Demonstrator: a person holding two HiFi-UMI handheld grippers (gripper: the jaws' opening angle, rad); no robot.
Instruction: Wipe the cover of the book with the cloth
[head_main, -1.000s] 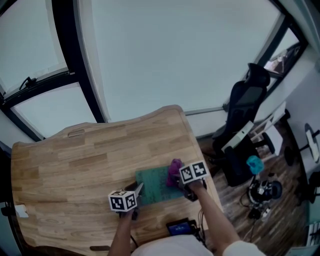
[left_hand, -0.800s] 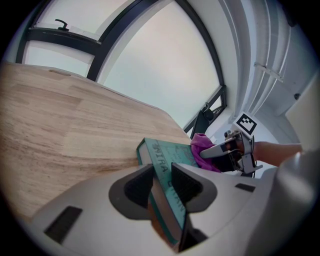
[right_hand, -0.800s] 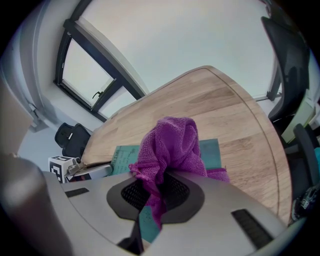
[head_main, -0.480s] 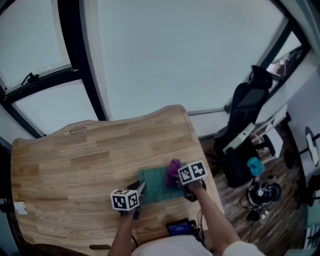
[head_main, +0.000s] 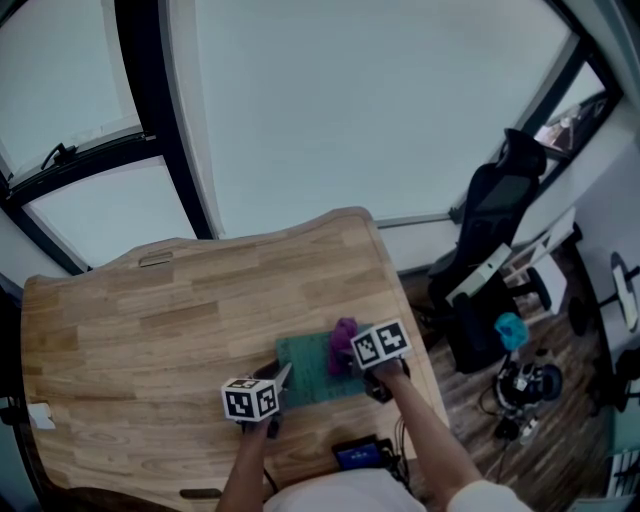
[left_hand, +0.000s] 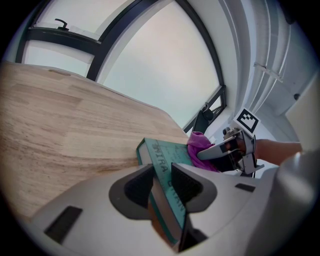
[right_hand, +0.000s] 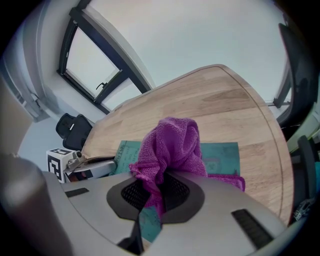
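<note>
In the head view, your left gripper sits at the near left corner of the green book. The book lies on the wooden table close to its right edge. Your right gripper is over the book's right side, with the purple cloth bunched at its tip on the cover. In the left gripper view, your jaws stand part-way apart and clamp the book by its edge, a pad pressing on either side and the lettered spine running out between them. The cloth and the other gripper show at the far end of the cover. In the right gripper view, your jaws are pinched nearly together on a fold of the cloth. The bundle rises ahead of them and rests on the cover.
</note>
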